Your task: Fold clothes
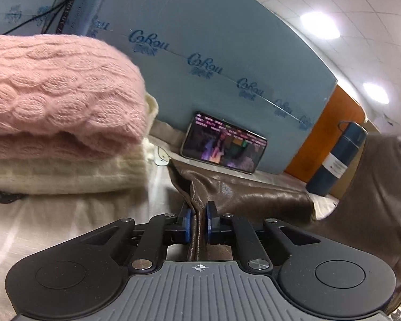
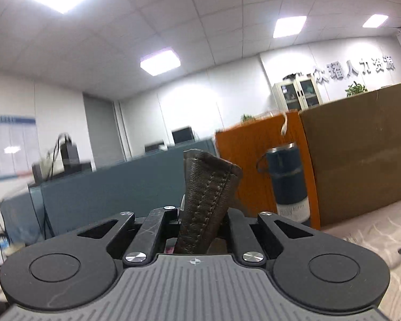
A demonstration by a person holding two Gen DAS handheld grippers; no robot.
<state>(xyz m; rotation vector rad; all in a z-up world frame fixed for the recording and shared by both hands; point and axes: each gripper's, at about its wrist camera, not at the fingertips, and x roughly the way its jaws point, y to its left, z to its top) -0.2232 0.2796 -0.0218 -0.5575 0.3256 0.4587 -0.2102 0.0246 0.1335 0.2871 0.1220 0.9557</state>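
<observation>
A brown leather garment [image 1: 248, 195] lies crumpled on the pale sheet-covered surface [image 1: 66, 214] and rises at the right of the left wrist view. My left gripper [image 1: 199, 222] is shut on a fold of it, the leather pinched between the blue pads [image 1: 187, 220]. In the right wrist view my right gripper [image 2: 203, 219] is shut on a stitched edge of the same brown leather garment [image 2: 208, 192], which sticks up between the black fingers, held high and level toward the room.
A folded pink cable-knit sweater [image 1: 58, 88] lies on a cream knit [image 1: 66, 174] at the left. A phone [image 1: 222, 144] leans on a blue board [image 1: 214, 53]. A dark blue flask [image 1: 336, 157] [image 2: 288, 182] stands by an orange partition [image 2: 254, 165] and a cardboard box [image 2: 361, 147].
</observation>
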